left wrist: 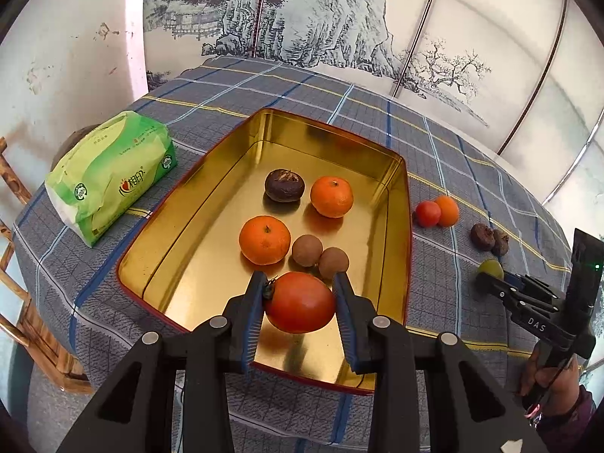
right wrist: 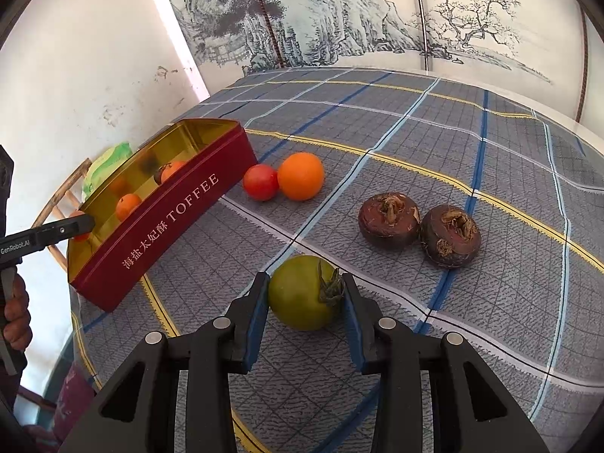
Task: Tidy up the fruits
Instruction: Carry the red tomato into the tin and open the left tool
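**A:** Where's the fruit at?

**B:** The left gripper (left wrist: 299, 283) is clamped on a red tomato (left wrist: 300, 302) low over the near end of the gold-lined toffee tin (left wrist: 211, 173), at centre frame in the left view. Whether the tomato touches the tin floor, I can't tell. The right gripper (right wrist: 305, 290) has its pads against both sides of a green tomato (right wrist: 304, 292) resting on the cloth, lower centre of the right view; it looks grasped, not lifted.

**A:** How much is done?

**B:** Roughly half, I'd judge. Inside the tin lie two mandarins (left wrist: 265, 239), two longans (left wrist: 307, 250) and one water chestnut (left wrist: 284, 185). Left outside, right of the tin: a small red tomato (right wrist: 260, 182) touching an orange (right wrist: 301, 176), and two water chestnuts (right wrist: 389, 221) touching each other.

**A:** And the surroundings?

**B:** A counter under a grey plaid tablecloth (right wrist: 472, 151), a green tissue pack (left wrist: 109, 173) at left, an ink landscape screen (left wrist: 302, 11) behind, a peeling white wall (left wrist: 71, 37) upper left.
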